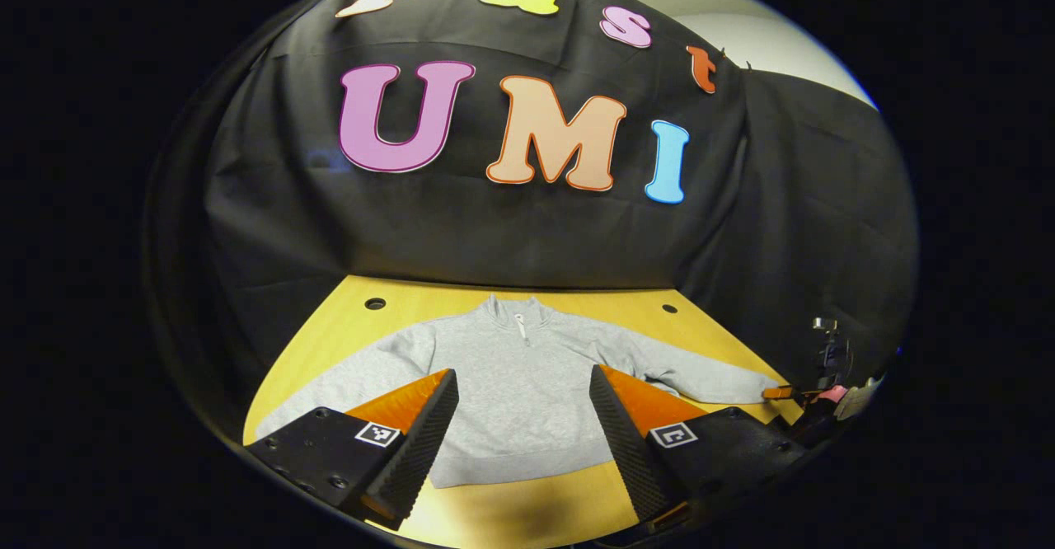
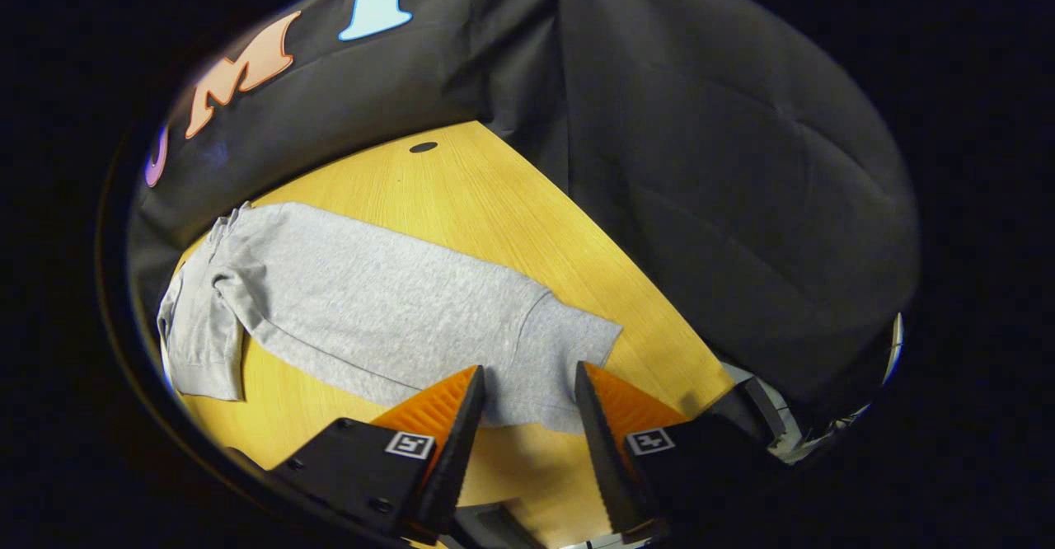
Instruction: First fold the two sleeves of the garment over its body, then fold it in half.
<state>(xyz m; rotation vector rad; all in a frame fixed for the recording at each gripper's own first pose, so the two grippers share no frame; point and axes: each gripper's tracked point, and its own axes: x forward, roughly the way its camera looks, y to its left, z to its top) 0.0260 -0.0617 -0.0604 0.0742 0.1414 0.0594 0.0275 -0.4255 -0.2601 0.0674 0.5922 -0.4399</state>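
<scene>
Grey fleece, soft and floppy: the sweatshirt point(image 1: 519, 384) lies flat on the wooden surface point(image 2: 461, 178), sleeves out. We hold the left gripper point(image 1: 523, 417) spread above the hem, the right gripper point(image 2: 527, 417) spread at the cuff point(image 2: 569, 351), our likely pinch point.

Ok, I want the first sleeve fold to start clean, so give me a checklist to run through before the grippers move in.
1. Grey zip-neck sweatshirt lies flat, front up, on the yellow wooden table: ok.
2. Both sleeves spread out, not yet folded over the body: ok. The sleeve by the right gripper stretches out straight.
3. Right gripper open, its fingers straddling that sleeve's cuff: ok.
4. Left gripper open, aimed at the sweatshirt's body rather than the other sleeve: not ok for a sleeve grab.
5. Whether either gripper touches the fabric: cannot tell.
</scene>
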